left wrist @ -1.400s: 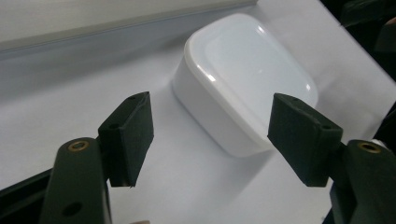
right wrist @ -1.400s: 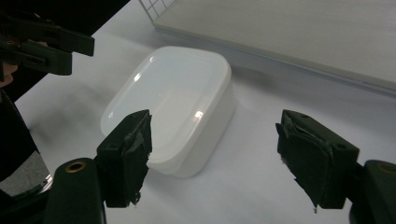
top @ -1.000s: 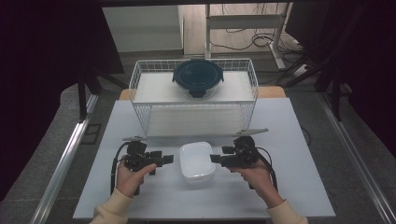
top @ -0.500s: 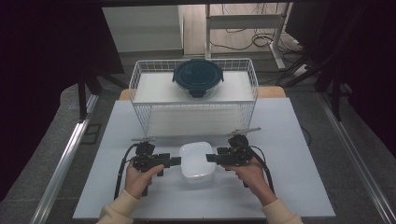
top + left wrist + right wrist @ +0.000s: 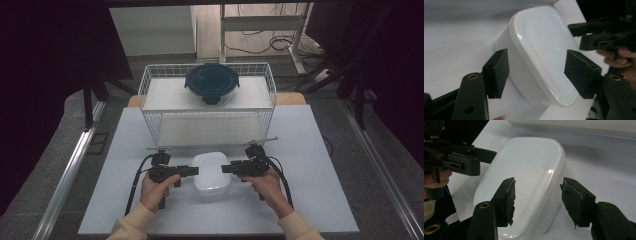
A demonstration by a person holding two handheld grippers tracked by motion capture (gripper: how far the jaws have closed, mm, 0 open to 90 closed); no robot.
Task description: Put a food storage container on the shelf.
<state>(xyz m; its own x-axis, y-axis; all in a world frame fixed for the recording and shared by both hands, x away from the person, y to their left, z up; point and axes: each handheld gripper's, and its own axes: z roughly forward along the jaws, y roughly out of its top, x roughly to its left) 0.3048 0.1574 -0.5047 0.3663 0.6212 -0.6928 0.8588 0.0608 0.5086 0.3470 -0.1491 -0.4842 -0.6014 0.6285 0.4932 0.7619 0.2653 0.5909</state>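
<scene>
2 grippers flank white box (image 5: pixel 211 173) on table (image 5: pixel 320 200) | left gripper (image 5: pixel 192 170) at box's left edge, jaws spread, holding nothing | right gripper (image 5: pixel 227 169) at right edge, jaws likewise wide, empty | box between both, about equally near, long axis running away from person | basket (image 5: pixel 150 90) with lidded bowl (image 5: pixel 212 82) behind

A lab: dark curtains (image 5: pixel 45 75), floor cables (image 5: pixel 260 42), metal frame (image 5: pixel 260 25).

Left hand-held gripper (image 5: pixel 192 171) and right hand-held gripper (image 5: pixel 227 169) face each other, jaws apart.
</scene>
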